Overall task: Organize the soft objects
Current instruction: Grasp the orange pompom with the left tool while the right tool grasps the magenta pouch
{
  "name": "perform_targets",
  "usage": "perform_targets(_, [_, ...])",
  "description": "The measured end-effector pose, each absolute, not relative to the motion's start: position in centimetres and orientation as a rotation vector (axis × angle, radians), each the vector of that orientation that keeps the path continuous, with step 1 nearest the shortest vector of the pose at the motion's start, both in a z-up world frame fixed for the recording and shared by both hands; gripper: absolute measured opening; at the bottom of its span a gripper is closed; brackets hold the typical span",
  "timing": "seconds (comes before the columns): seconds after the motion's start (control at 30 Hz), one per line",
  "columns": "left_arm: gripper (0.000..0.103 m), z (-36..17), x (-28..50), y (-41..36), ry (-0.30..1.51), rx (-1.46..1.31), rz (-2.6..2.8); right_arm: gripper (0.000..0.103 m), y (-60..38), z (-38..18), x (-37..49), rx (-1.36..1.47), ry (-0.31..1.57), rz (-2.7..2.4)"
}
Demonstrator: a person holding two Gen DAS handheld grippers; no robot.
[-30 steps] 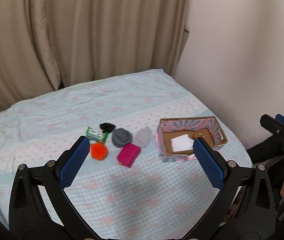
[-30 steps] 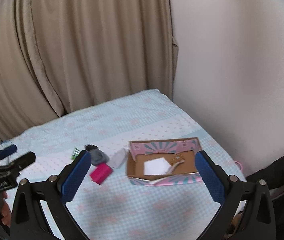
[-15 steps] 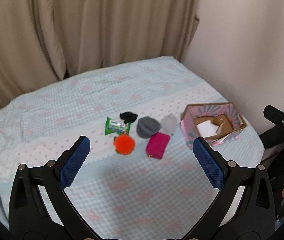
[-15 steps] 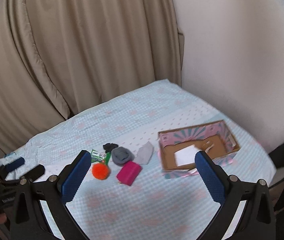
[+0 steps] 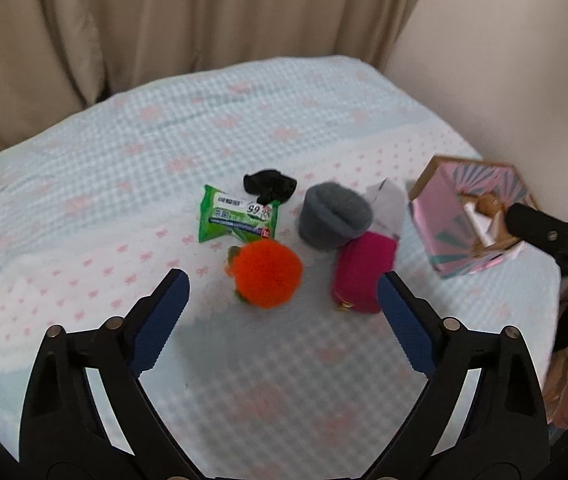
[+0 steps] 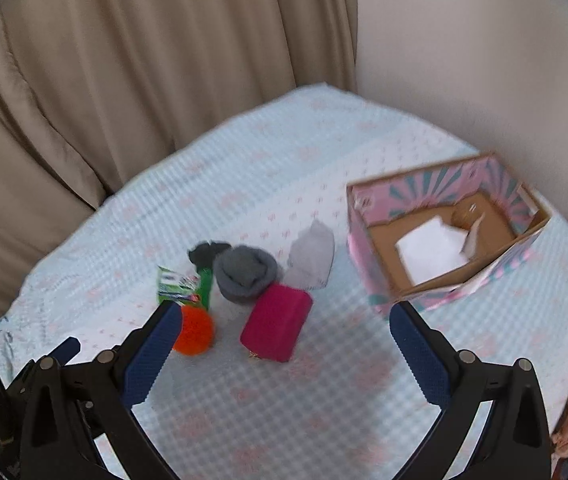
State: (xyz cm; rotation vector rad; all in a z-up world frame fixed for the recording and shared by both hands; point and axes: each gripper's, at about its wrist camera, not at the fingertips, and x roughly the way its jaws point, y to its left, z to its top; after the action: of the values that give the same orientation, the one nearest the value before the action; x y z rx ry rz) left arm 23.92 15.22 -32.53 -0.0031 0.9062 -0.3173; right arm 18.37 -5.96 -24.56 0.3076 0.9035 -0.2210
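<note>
I have both grippers hovering above the bed [image 5: 84,152], each with its fingers spread wide and nothing between them. The left gripper [image 5: 284,300] is lined up on the orange pompom [image 5: 266,274], which lies just in front of the pink-and-teal box's [image 6: 375,200] neighbours: the magenta pouch [image 6: 278,322] sits between the pompom and the box, with the grey rolled sock [image 6: 246,274] and the pale grey cloth [image 6: 311,254] just behind the pouch, on the side nearer the curtain. The green wipes packet [image 5: 236,216] and a small black item [image 5: 270,186] lie farthest from the box.

My read is that the step in hand is the first pick, and the box is the likely destination. To do it well I lower the left gripper straight down so the fingers straddle the pompom through its middle, closing gently; fluffy things squash and slip, so I want the pads low, near the sheet, without snagging it. The right gripper [image 6: 284,340] should keep clear of the pouch until the left has lifted away.

The black item is too small and blurred to name; it may be a sock. The box already holds something white and a tan piece I cannot identify. In the left wrist view the box's near side is cut off by the right gripper's finger.
</note>
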Motion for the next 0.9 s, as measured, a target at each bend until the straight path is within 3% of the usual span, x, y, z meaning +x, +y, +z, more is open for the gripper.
perform_targets(0.4, [0.091,-43.0,29.8,12.3,0.907,0.12,-0.362,0.103,-5.0,-37.7,25.8,0.369,1.077,-0.274])
perform_targets(0.47, [0.089,-44.0,30.3,11.9,0.906,0.13,-0.362,0.096,-5.3,-39.0,26.6,0.384,1.097,-0.287])
perform_targets(0.6, [0.085,-45.4,31.0,11.3,0.916,0.131,-0.361,0.094,-5.5,-41.3,27.4,0.421,1.143,-0.315])
perform_targets(0.77, [0.071,-46.3,31.8,10.8,0.915,0.153,-0.36,0.087,-5.6,-43.4,28.0,0.482,1.178,-0.322])
perform_targets(0.9, [0.046,-46.8,32.3,10.7,0.932,0.177,-0.341,0.076,-5.4,-44.7,28.3,0.497,1.215,-0.334])
